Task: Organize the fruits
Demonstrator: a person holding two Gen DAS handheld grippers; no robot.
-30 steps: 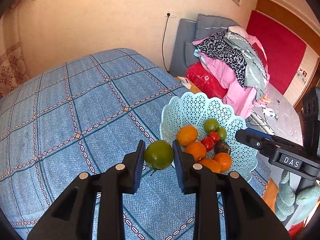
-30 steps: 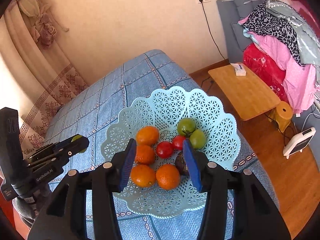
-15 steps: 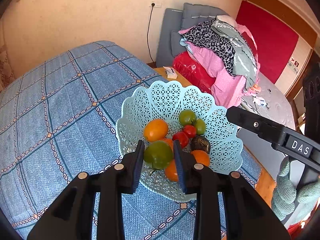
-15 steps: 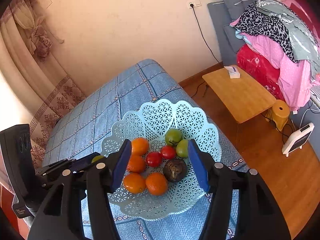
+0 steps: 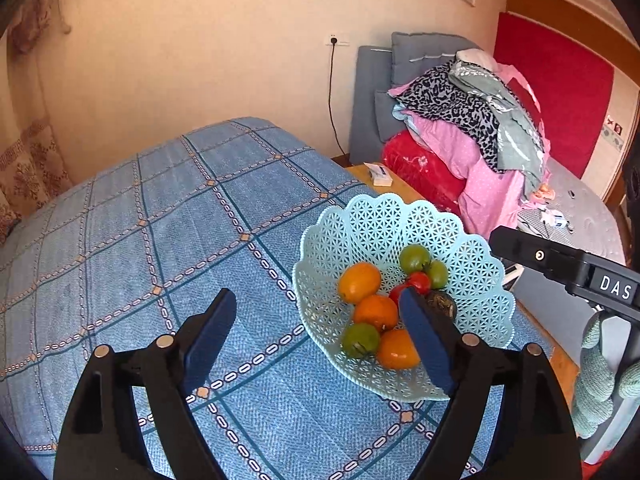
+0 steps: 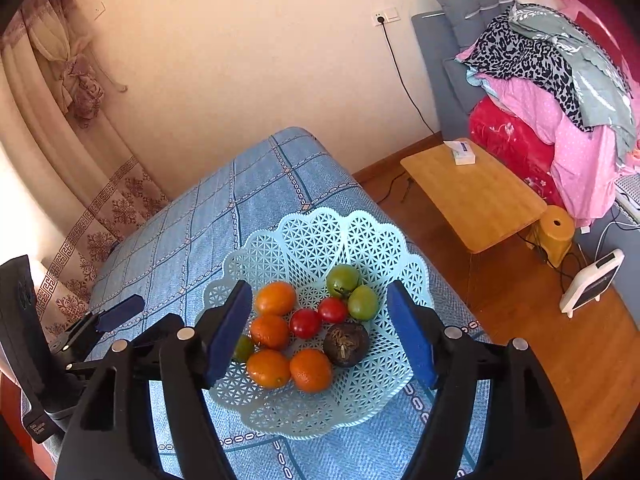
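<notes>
"DAS" stands in white letters on the right tongs point(image 5: 560, 260).

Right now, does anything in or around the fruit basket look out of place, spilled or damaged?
Nothing stands out. All the fruit sits inside the basket on the blue bedspread; none has spilled. The dark brown fruit looks rough and dull beside the others.

Bed cover point(image 5: 168, 216): you see blue squares.
Small table point(image 6: 472, 196): you see a white box point(image 6: 460, 152) on it.
Clothes point(image 6: 552, 80): piled high.
</notes>
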